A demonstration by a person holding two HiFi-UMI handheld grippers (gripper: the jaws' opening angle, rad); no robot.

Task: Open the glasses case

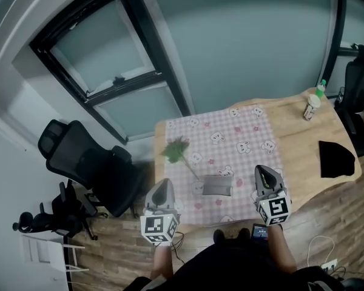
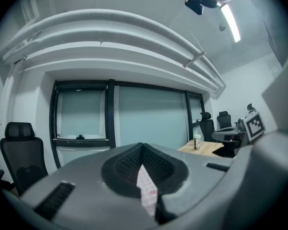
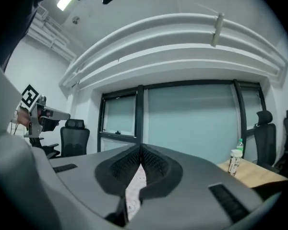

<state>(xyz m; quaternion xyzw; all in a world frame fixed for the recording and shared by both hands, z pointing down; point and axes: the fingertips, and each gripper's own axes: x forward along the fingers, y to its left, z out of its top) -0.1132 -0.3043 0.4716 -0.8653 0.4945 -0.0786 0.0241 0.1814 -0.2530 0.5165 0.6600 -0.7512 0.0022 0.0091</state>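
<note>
Head view: case [image 1: 217, 185] by the table's [image 1: 291, 123] front edge, likely light and rigid; grip its lid edge. Jaws together, empty — left gripper [image 1: 164, 183], right gripper [image 1: 264, 171].

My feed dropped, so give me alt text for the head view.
The left gripper and right gripper hover, shut and empty, either side of the grey glasses case, which lies on the pink cloth.

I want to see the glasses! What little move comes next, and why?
Probably bring the right hand-held gripper down towards the grey rectangular glasses case: it lies apparently closed on the pink patterned tablecloth, and both that gripper and the left hand-held gripper are shut, empty and not touching it.
</note>
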